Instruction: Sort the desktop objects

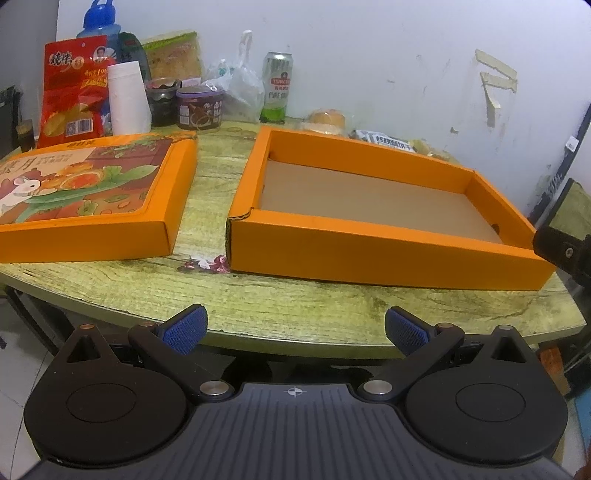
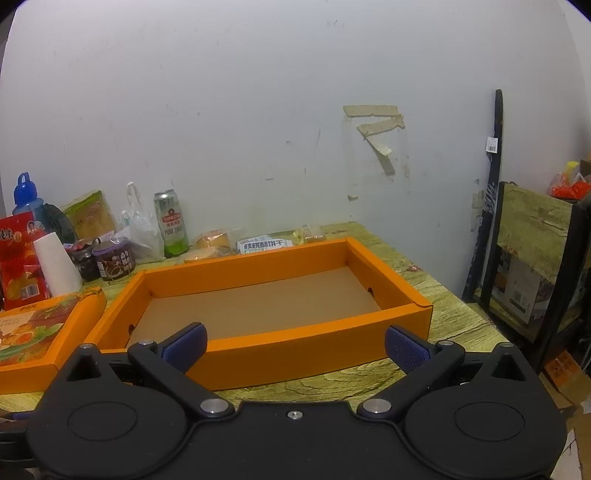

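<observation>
An empty orange box tray (image 1: 369,254) (image 2: 295,354) with a brown cardboard floor lies on the green wood-grain table (image 1: 295,306) (image 2: 436,295). Its printed orange lid (image 1: 92,184) (image 2: 40,332) lies flat to the left. Along the wall stand a green beer can (image 1: 277,86) (image 2: 171,223), a red snack bag (image 1: 72,92) (image 2: 18,258), a white cup stack (image 1: 127,98) (image 2: 57,264), jars (image 1: 199,109) (image 2: 112,260), wrapped cakes (image 1: 327,118) (image 2: 212,240) and a biscuit pack (image 1: 391,142) (image 2: 264,244). My left gripper (image 1: 295,330) hangs open at the table's near edge. My right gripper (image 2: 295,349) is open before the tray's front wall.
A blue water bottle (image 1: 98,22) (image 2: 26,197), a plastic bag (image 1: 240,85) (image 2: 142,225) and a noodle pack (image 1: 175,55) (image 2: 92,216) crowd the back left. A shelf with boxes (image 2: 535,273) stands right of the table. The right gripper's black body (image 1: 565,251) shows at the tray's right corner.
</observation>
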Tool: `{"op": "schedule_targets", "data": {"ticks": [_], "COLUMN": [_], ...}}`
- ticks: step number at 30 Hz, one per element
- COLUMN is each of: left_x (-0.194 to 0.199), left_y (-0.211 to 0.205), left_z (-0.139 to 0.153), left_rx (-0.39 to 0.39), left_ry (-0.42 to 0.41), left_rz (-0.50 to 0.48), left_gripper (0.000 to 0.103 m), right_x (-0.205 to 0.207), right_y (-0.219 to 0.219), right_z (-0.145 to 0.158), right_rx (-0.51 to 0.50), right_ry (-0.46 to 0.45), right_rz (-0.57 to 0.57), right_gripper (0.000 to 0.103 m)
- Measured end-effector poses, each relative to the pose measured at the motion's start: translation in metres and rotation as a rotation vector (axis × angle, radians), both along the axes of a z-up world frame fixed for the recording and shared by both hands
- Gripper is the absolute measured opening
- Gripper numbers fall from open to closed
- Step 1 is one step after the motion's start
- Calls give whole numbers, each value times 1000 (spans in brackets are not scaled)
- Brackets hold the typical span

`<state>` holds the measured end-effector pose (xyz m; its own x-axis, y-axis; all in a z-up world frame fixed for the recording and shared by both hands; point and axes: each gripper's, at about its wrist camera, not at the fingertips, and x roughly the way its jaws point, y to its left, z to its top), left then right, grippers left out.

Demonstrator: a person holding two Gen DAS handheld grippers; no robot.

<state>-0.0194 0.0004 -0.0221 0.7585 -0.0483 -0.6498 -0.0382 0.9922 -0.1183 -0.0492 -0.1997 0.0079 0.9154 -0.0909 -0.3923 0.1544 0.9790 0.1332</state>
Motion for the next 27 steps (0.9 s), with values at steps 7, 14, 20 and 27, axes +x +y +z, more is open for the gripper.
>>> {"op": "schedule_targets", "data": {"ticks": [7,14,20,27], "left_x": [0,0,0,0], "left_y": [0,0,2,1], "left_z": [-2,-2,-4,-4], "left_rx": [4,10,10,14], "left_ry": [8,8,11,15], "left_rz": [6,4,4,4], "left_gripper": [103,103,103,103], "right_x": [0,0,1,2], "right_y": [1,1,1,2], "right_z": [-1,-2,-3,-5], "right_rx": [-3,-5,-7,-11], "right_ry": [5,10,15,25], "right_rz": [3,5,7,7], "right_gripper": [103,103,103,102]}}
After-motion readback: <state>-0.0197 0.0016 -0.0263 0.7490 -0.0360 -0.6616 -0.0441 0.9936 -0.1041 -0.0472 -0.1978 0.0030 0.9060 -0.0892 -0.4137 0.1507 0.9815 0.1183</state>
